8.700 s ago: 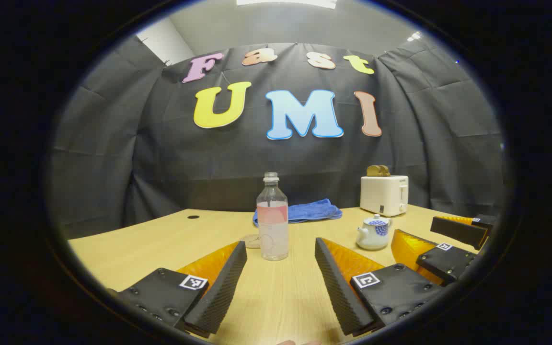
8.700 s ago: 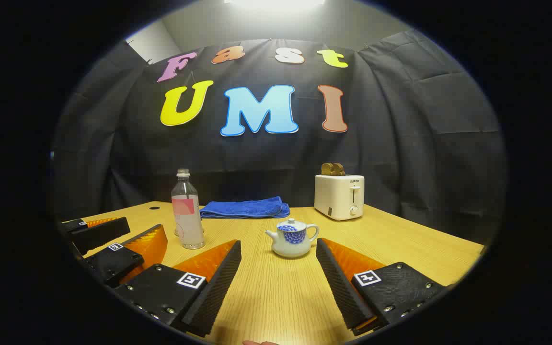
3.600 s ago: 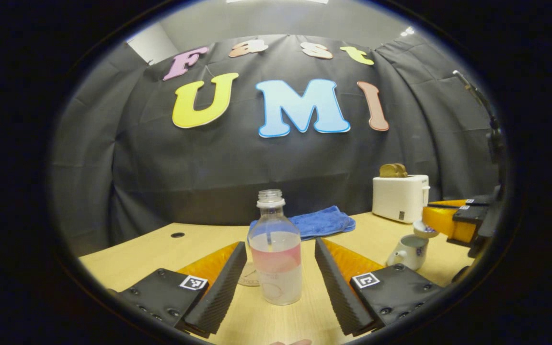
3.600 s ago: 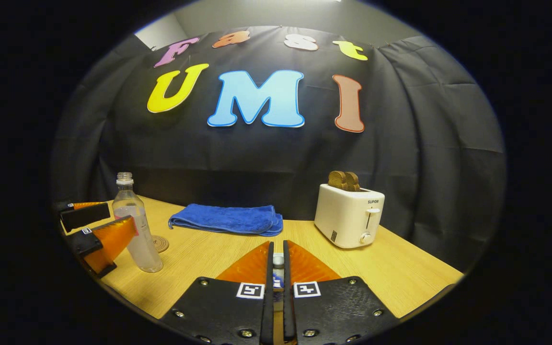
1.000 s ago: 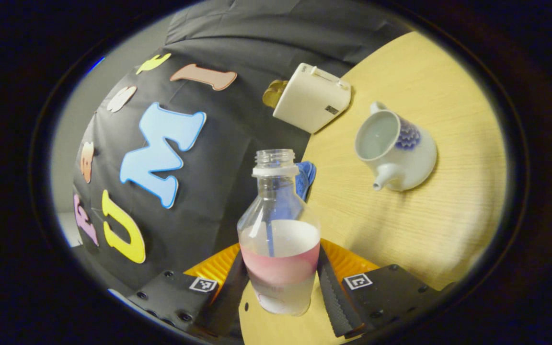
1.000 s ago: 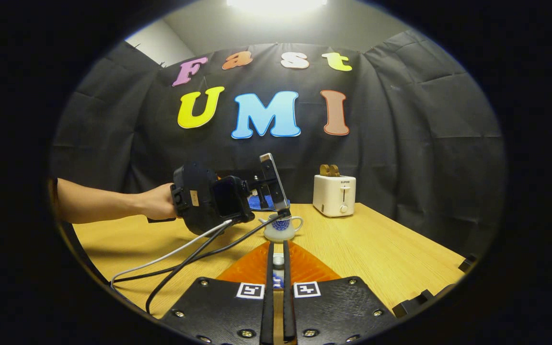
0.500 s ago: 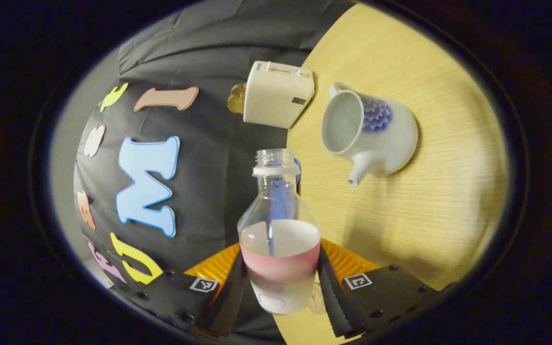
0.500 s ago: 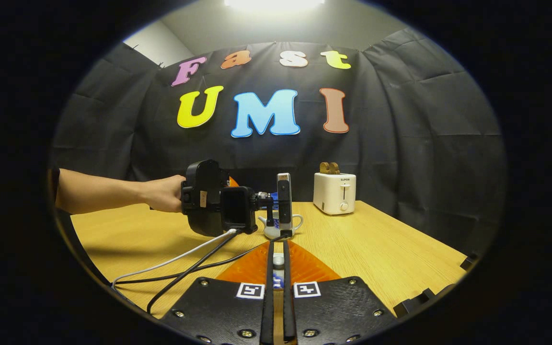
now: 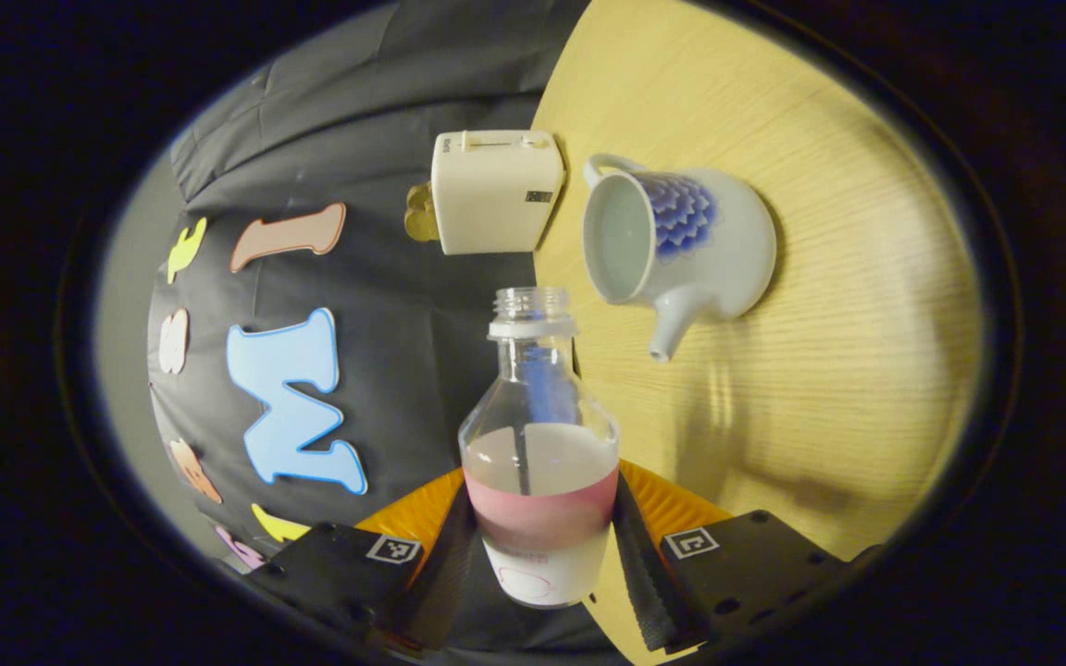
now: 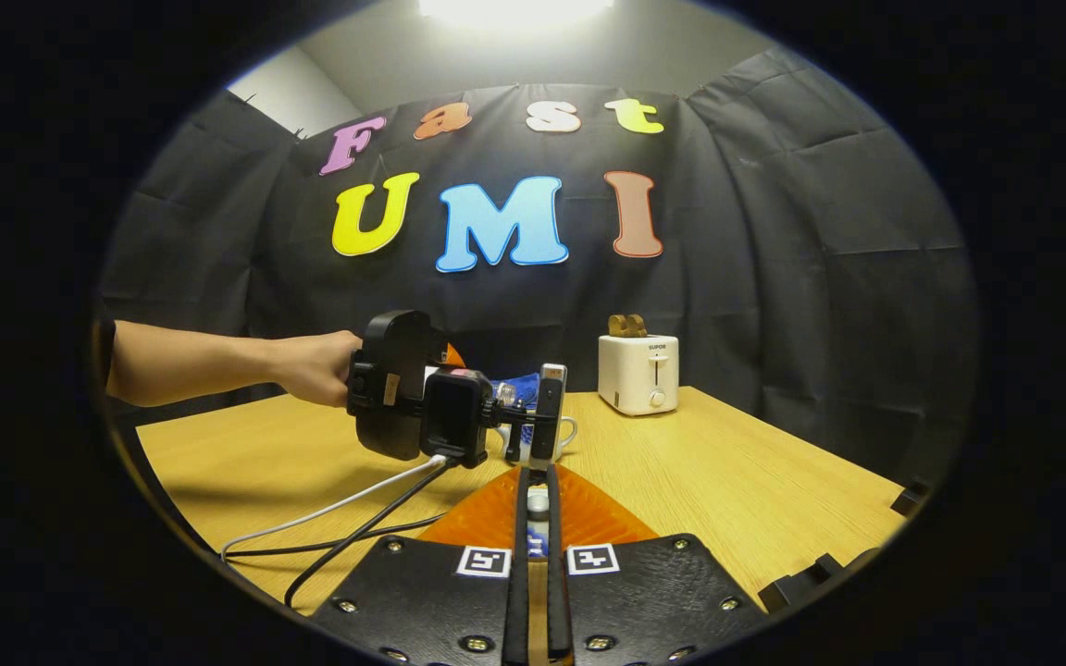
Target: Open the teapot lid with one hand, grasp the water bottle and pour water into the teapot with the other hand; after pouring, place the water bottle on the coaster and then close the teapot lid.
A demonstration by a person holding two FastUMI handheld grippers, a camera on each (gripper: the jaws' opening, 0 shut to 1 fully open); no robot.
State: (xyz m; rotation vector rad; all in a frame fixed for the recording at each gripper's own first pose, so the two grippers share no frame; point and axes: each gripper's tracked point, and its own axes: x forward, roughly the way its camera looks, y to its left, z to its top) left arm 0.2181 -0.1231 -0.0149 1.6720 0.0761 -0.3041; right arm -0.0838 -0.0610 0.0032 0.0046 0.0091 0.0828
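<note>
The left gripper clamps the tipped, part-full water bottle near the open teapot, while the right gripper pinches the half-hidden teapot lid.

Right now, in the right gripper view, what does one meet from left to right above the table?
Person's hand → left hand-held gripper → teapot → toaster.

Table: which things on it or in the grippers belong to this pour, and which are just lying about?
Job:
bottle, clamped in the left gripper, tipped toward the pot
teapot, open, on the table
lid, pinched in the right gripper

Lying about:
toaster with toast
blue towel
</note>
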